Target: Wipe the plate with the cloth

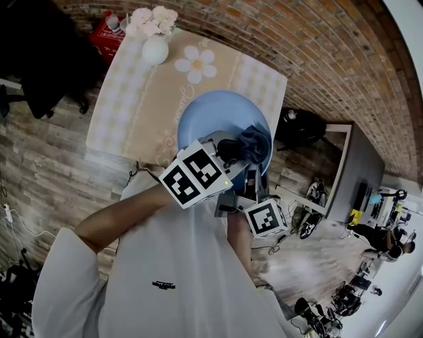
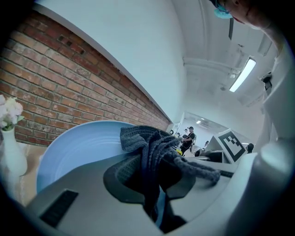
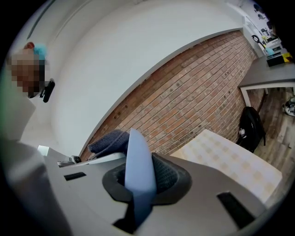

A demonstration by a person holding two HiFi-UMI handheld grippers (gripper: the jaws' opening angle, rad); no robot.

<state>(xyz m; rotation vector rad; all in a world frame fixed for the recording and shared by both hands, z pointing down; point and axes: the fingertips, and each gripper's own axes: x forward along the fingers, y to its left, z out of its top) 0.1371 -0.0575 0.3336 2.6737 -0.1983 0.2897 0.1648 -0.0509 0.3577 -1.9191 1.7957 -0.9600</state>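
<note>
You held a plain pale blue plate point(image 1: 210, 115) and a dark blue-grey ribbed-knit cloth point(image 1: 255, 141). Your left gripper point(image 2: 156, 182) and right gripper point(image 3: 139, 182) were grey, with cubes marked in black squares on white. The tablecloth point(image 1: 125, 99) was a beige-and-cream check with a white, yellow-centred daisy point(image 1: 196, 64). The vase point(image 1: 154, 50) was white, the flowers point(image 1: 152, 20) pale pink, and the wall point(image 1: 317, 46) red-brown brick.

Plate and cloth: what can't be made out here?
- Head view: the plate near rim, hidden by the cloth and left gripper.
- Left gripper view: the tips of its fingers, buried under bunched cloth.
- Right gripper view: plate is edge-on, so its face is unseen.
- Head view: red items near the vase, too small to identify.
</note>
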